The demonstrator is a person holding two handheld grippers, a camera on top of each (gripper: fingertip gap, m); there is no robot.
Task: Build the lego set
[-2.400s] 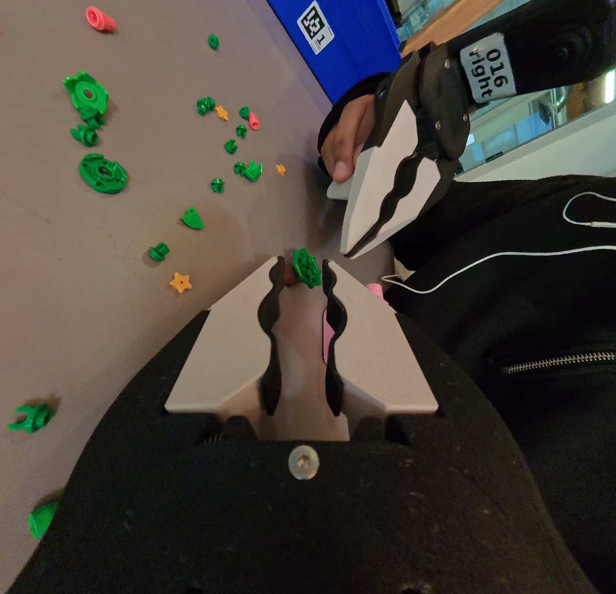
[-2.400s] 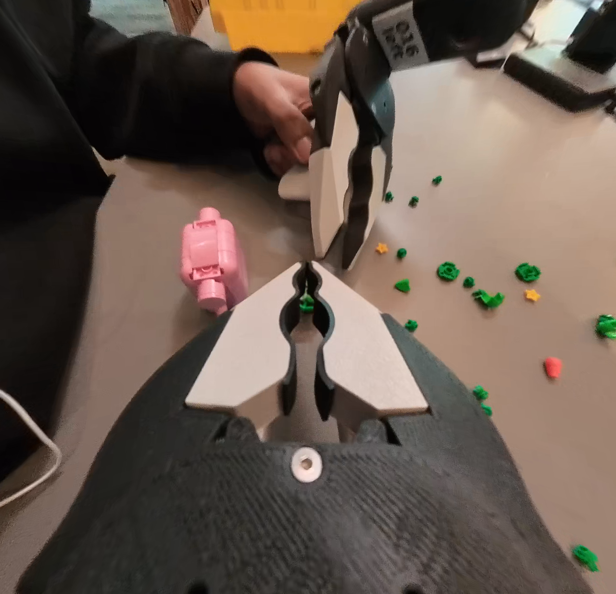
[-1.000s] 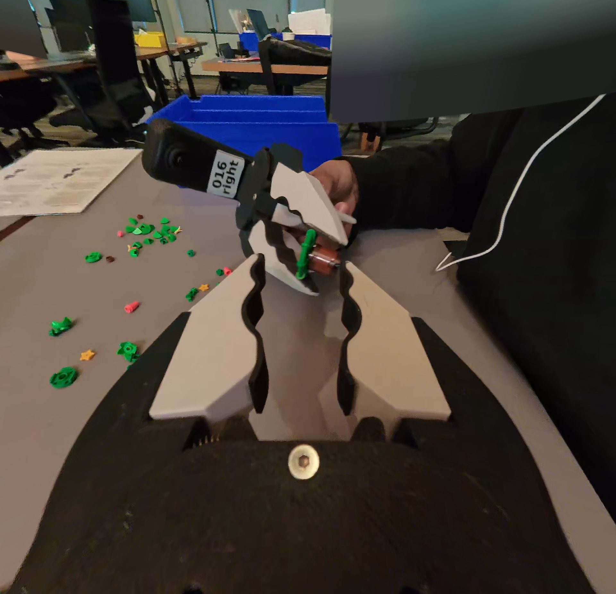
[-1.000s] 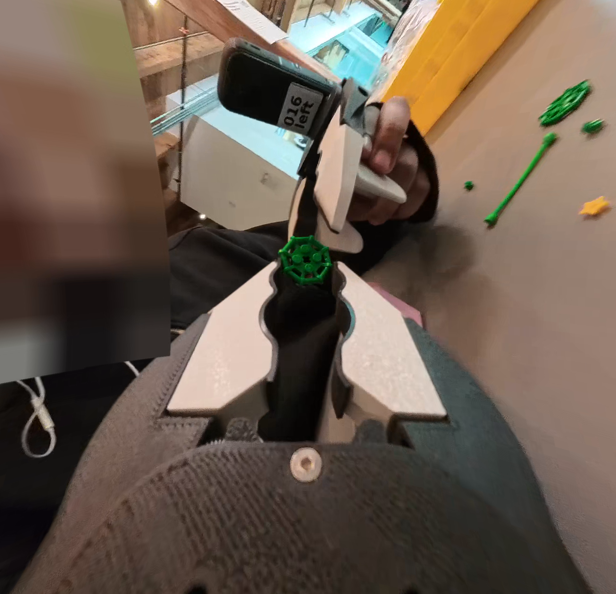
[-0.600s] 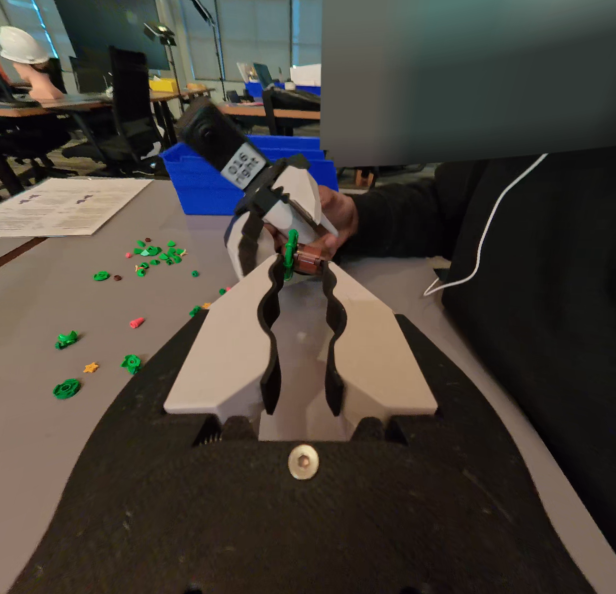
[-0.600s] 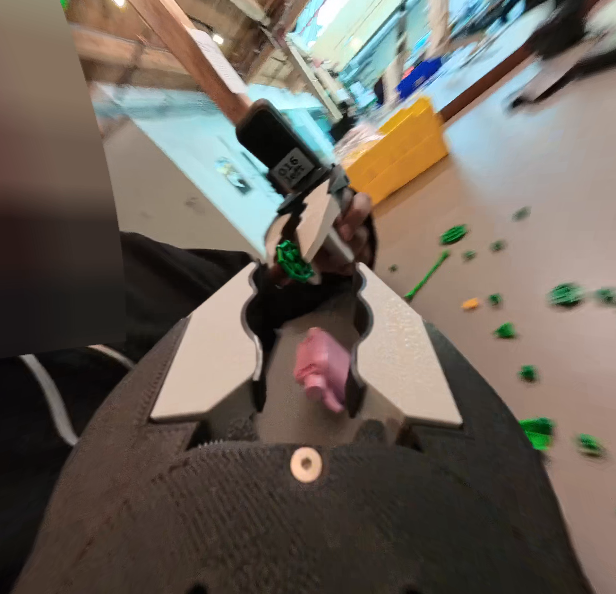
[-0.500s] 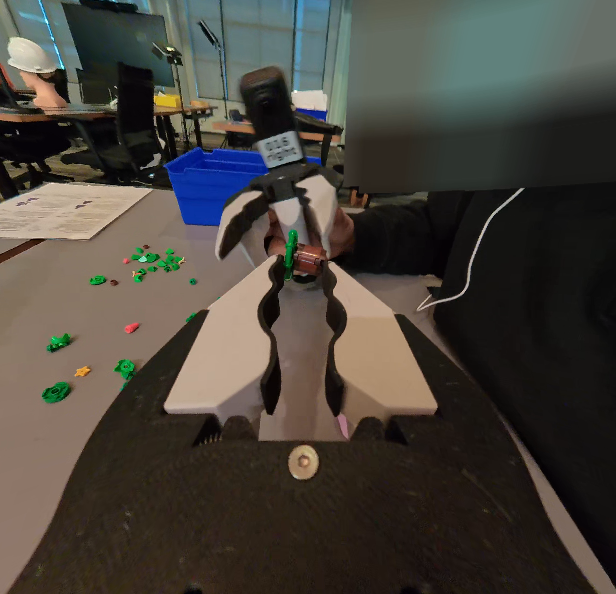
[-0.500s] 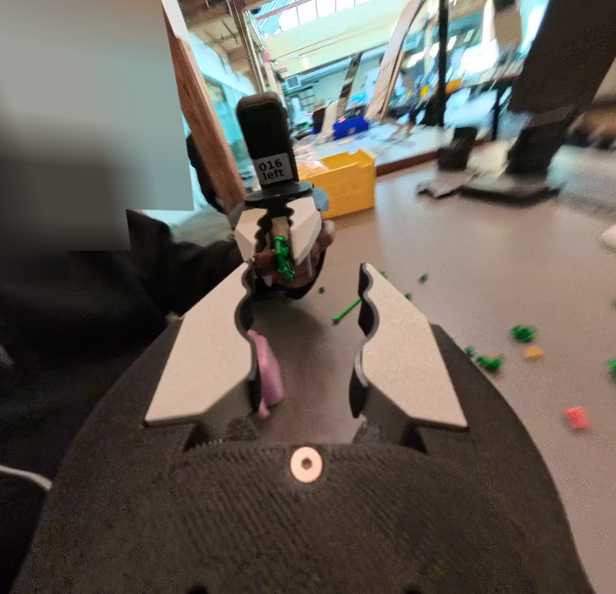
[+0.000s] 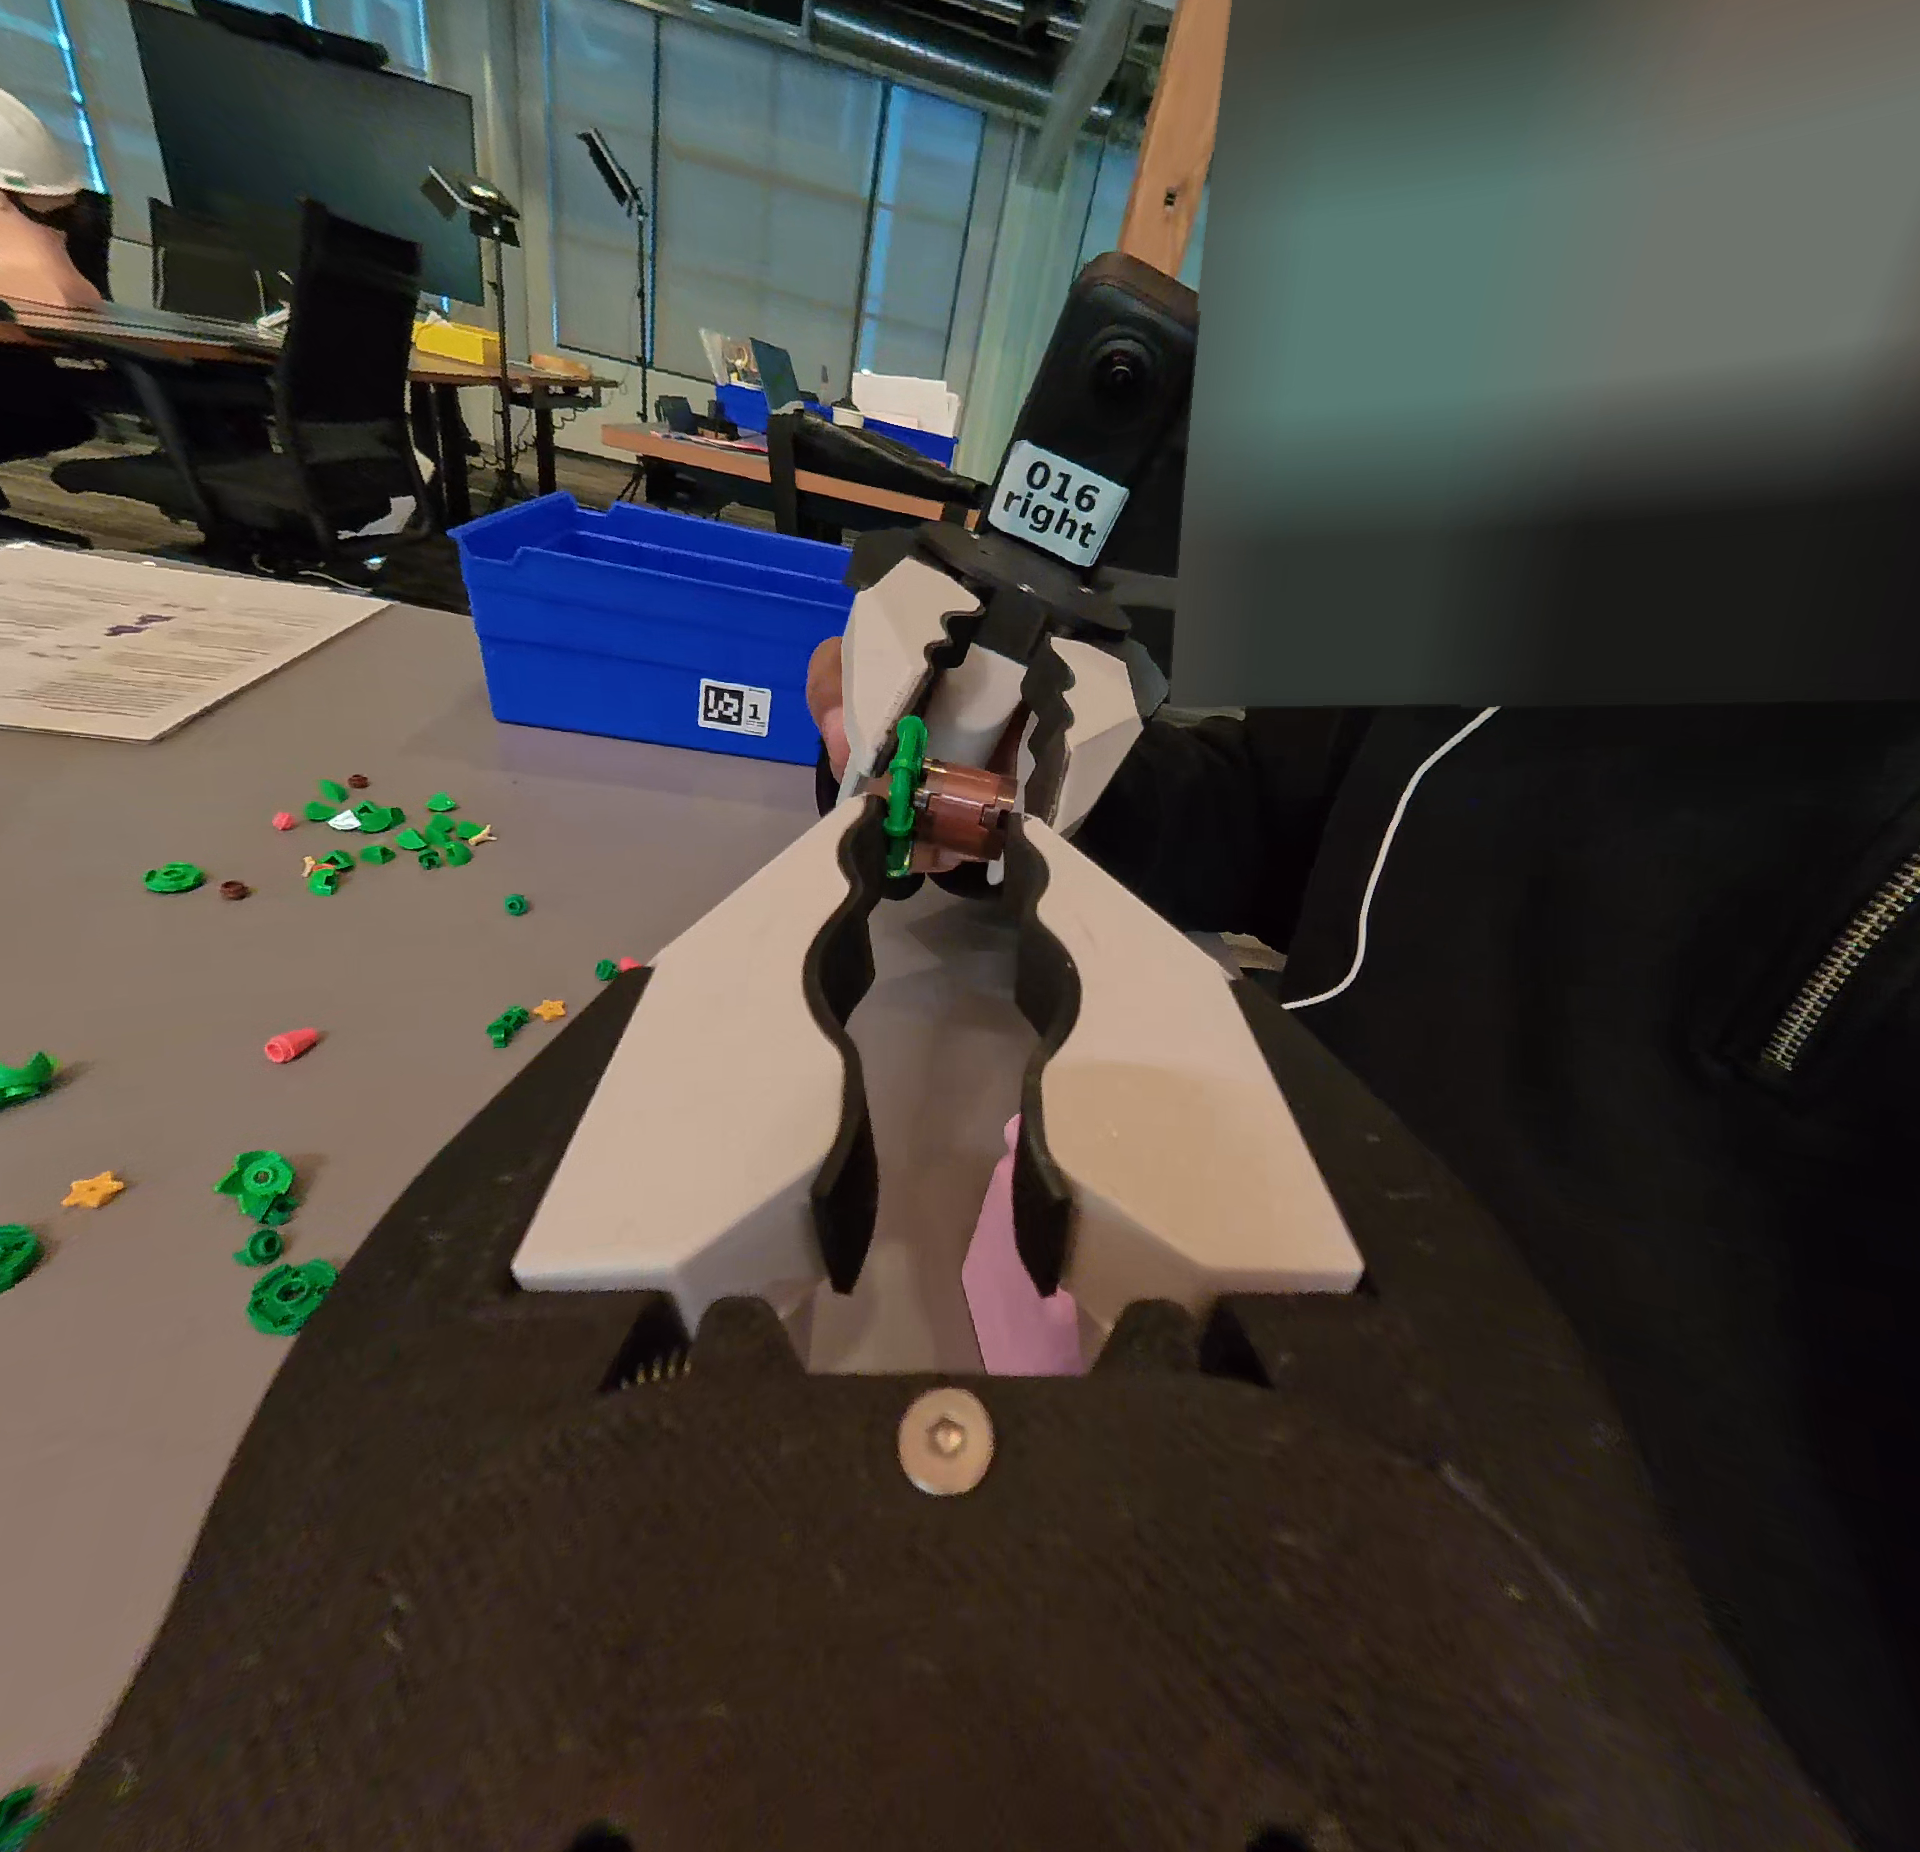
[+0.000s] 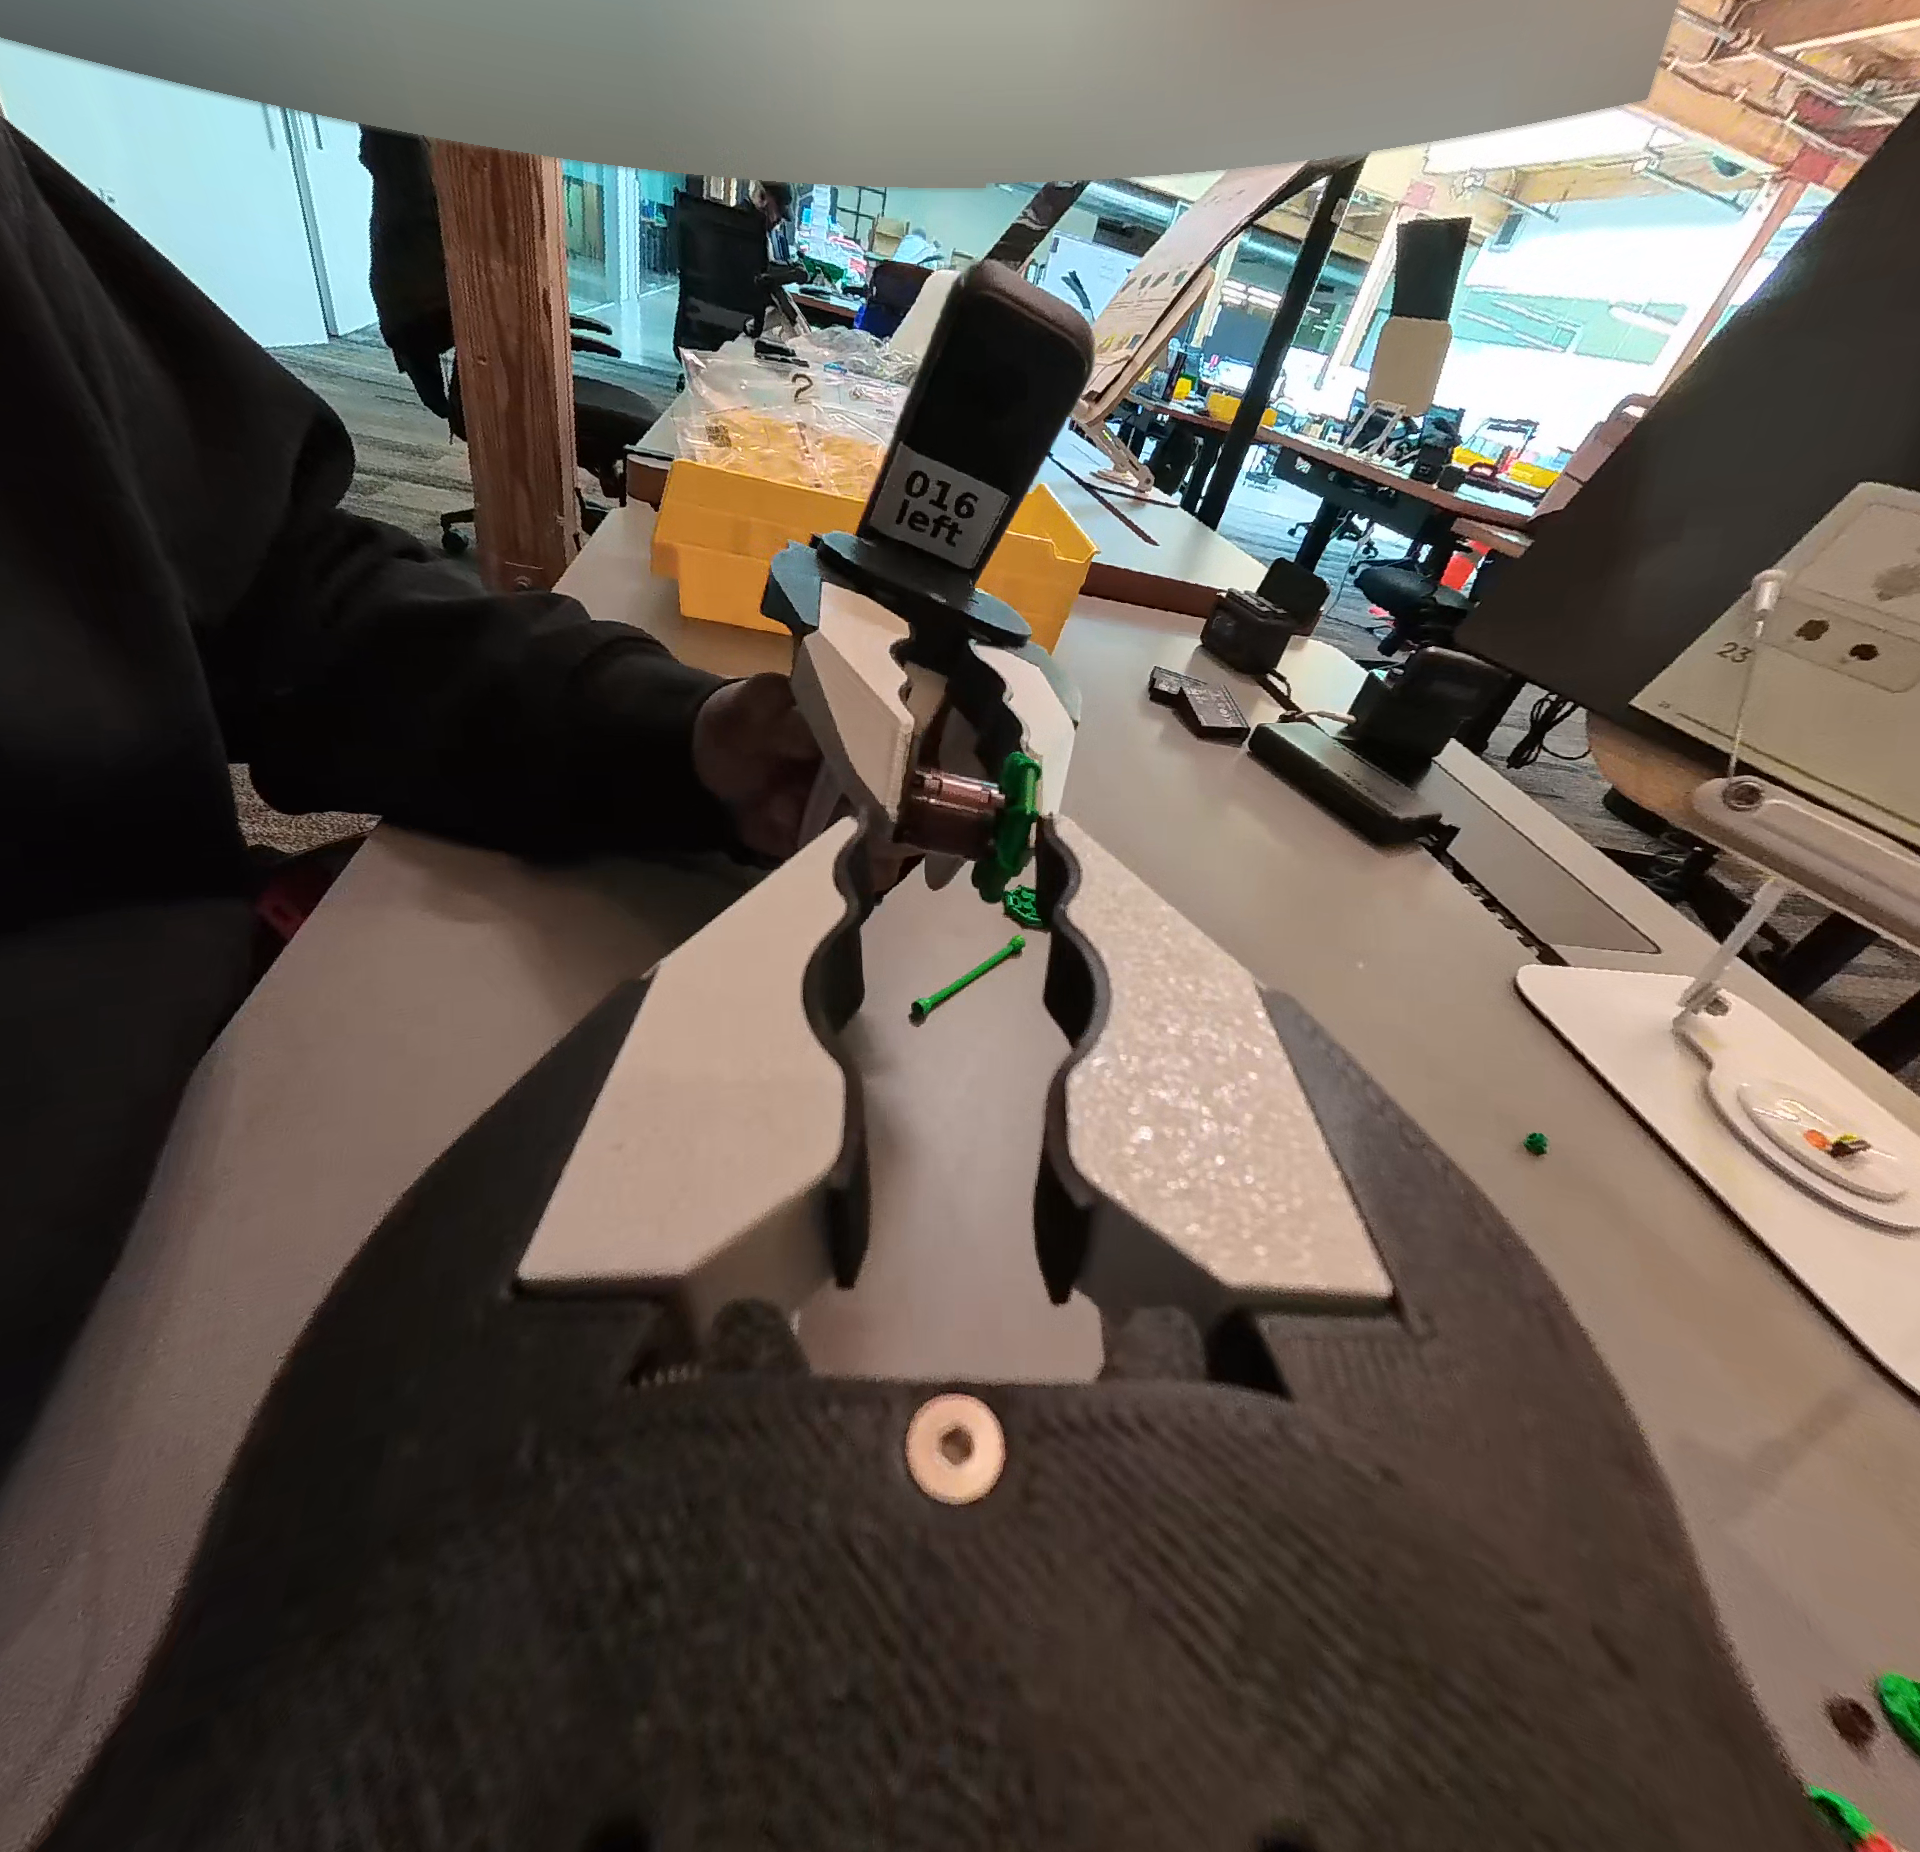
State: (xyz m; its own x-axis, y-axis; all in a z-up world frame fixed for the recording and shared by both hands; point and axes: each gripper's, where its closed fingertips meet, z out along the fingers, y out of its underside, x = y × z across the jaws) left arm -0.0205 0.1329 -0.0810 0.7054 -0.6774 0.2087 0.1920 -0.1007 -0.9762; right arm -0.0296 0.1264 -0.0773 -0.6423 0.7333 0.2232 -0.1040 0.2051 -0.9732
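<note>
My left gripper (image 9: pixel 943 836) is shut on a small assembly held in the air. The assembly is a green round piece (image 9: pixel 902 794) joined to a brown cylinder (image 9: pixel 961 803). The green piece sits against one finger and the brown end against the other. My right gripper (image 10: pixel 948 846) faces the left one tip to tip. Its jaws are partly closed and straddle the same assembly (image 10: pixel 966 815). I cannot see them pressing on it. A pink brick block (image 9: pixel 1013 1272) lies on the table under the left gripper.
Loose green, pink and orange pieces (image 9: pixel 384 831) lie scattered on the grey table (image 9: pixel 260 971), with a green rod (image 10: pixel 966 976). A blue bin (image 9: pixel 644 639) and a paper sheet (image 9: pixel 156 639) stand behind. A yellow bin (image 10: pixel 727 545), black devices (image 10: pixel 1351 753) and a white stand (image 10: pixel 1662 1054) are nearby. Left and right tips are no more than a few centimetres apart. The pink brick block (image 9: pixel 1013 1272) is about equally far from each gripper, around 15 centimeters.
The right gripper first held the green piece, then opened as the left gripper shut on the assembly. The right jaws have now narrowed and closed in around the assembly.
</note>
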